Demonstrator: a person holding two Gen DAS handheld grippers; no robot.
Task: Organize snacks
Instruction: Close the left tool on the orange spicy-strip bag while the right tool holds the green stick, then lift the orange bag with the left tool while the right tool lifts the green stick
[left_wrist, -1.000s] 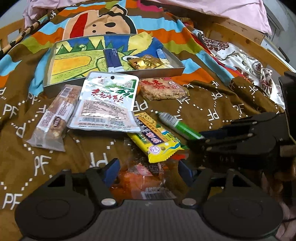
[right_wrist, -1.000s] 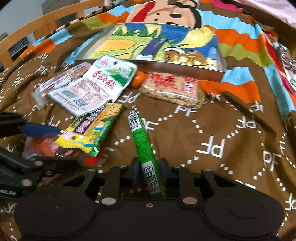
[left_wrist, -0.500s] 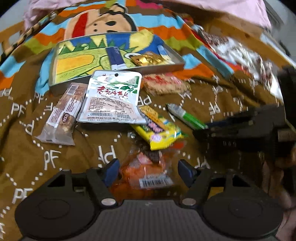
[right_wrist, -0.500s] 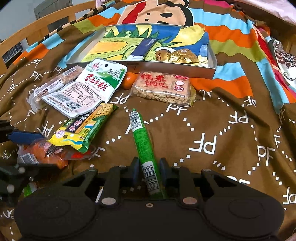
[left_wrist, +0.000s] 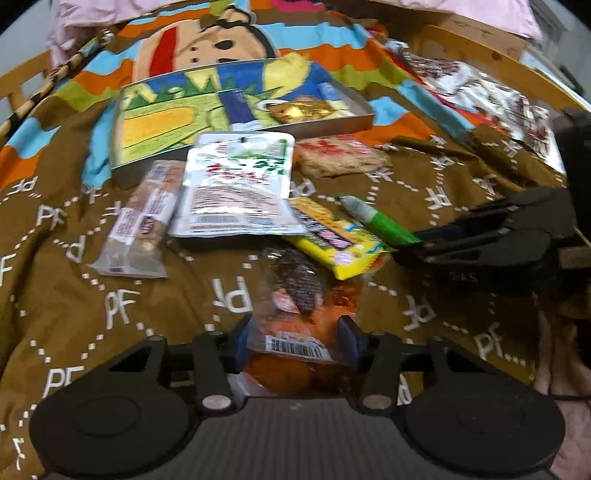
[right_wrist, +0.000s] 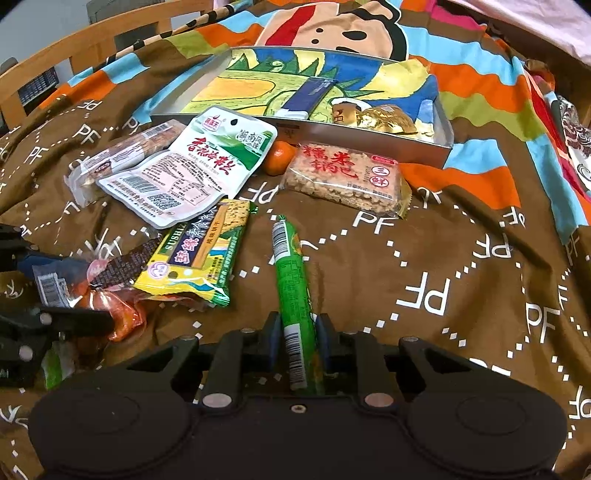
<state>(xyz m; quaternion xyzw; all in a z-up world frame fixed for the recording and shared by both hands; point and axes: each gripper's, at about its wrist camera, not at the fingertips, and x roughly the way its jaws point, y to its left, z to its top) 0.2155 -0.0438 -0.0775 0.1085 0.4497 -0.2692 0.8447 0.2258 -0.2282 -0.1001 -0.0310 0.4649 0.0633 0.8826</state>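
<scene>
While both grippers are occupied, the snacks are spread over a brown bedspread (right_wrist: 461, 258) on a bed, in front of a shallow tray (right_wrist: 369, 134) where a blue packet (right_wrist: 308, 98) and a gold wrapper (right_wrist: 384, 118) are already placed.

On the left, an orange packet (left_wrist: 295, 332) is enclosed by the left gripper (left_wrist: 293, 341); the jaws are narrowed until the blue pads press against its two sides. The packet is judged to be light, soft and crinkly, with a slippery film, so it is best taken across the middle, not at the sealed end. Beside it a yellow biscuit pack (right_wrist: 199, 258) is seen, and behind that a white pouch (right_wrist: 192, 166) lying on a clear nut bar (right_wrist: 122, 155).

Further right, a green stick snack (right_wrist: 295, 295) is clamped at its near end by the right gripper (right_wrist: 297, 343), the jaws almost closed on it. It is judged stiff enough to be carried by one end. A rice cracker pack (right_wrist: 343, 177) and a small orange (right_wrist: 279, 157) are lying near the tray wall.

Compared with one second ago, the left jaws have been drawn in onto the orange packet, which was only lying between them. The green stick is held just as before.
</scene>
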